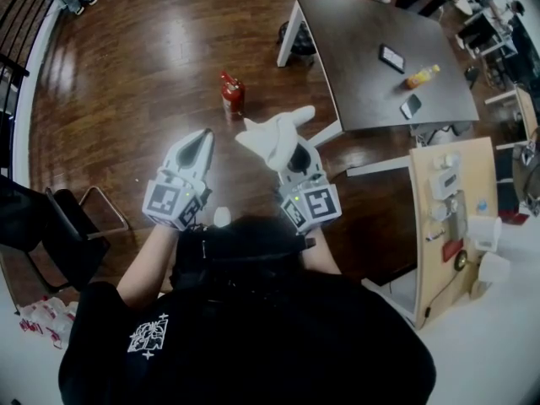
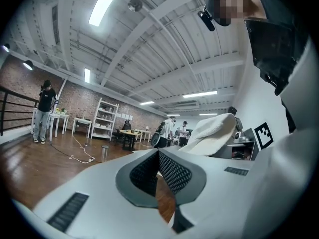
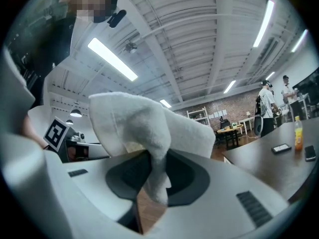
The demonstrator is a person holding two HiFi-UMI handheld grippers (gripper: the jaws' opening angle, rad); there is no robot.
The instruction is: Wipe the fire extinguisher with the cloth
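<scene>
Right tongs [image 1: 295, 163] clamp cloth [image 1: 272, 135]; left tongs [image 1: 201, 142] closed on nothing. Extinguisher [image 1: 232, 94] stands upright on floor [image 1: 152, 66] ahead, near table [image 1: 371, 49] corner, untouched. We bring cloth down onto cylinder, press lightly to avoid tipping; left tongs could steady top.

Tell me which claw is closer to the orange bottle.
Right. The right claw, gripping the cloth, is nearer the bottle on the table; the left claw sits farther left.
</scene>
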